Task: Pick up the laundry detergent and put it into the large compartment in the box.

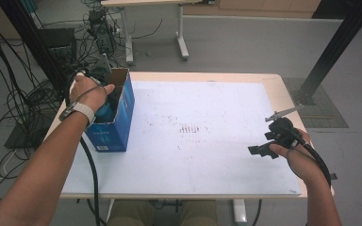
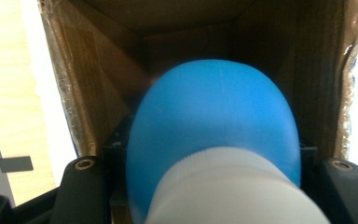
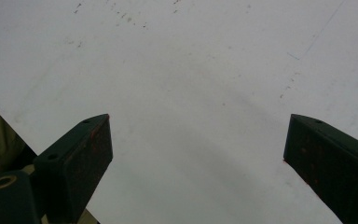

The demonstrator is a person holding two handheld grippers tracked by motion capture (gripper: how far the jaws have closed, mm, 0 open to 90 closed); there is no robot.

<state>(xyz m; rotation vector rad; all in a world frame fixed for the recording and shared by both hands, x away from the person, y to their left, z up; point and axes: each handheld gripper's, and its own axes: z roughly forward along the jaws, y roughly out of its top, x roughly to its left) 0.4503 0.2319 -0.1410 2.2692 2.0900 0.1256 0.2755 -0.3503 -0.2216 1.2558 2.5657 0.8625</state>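
A blue cardboard box (image 1: 118,127) stands open-topped at the table's left. My left gripper (image 1: 107,100) reaches down into it. In the left gripper view the jaws press on both sides of a blue bottle (image 2: 214,116) with a white cap (image 2: 233,191), which hangs between the box's brown inner walls (image 2: 98,74). The left gripper (image 2: 213,156) is shut on this bottle. Over the table's right side, my right gripper (image 1: 260,150) is held open. In the right gripper view the right gripper (image 3: 196,154) has nothing between its black fingers (image 3: 74,158), just the white surface below.
The table (image 1: 202,155) has a white top with faint marks at its centre (image 1: 188,128). Cables and a dark frame (image 1: 23,52) crowd the floor to the left. A black post (image 1: 334,47) stands at the far right, and another table's legs (image 1: 181,33) are behind.
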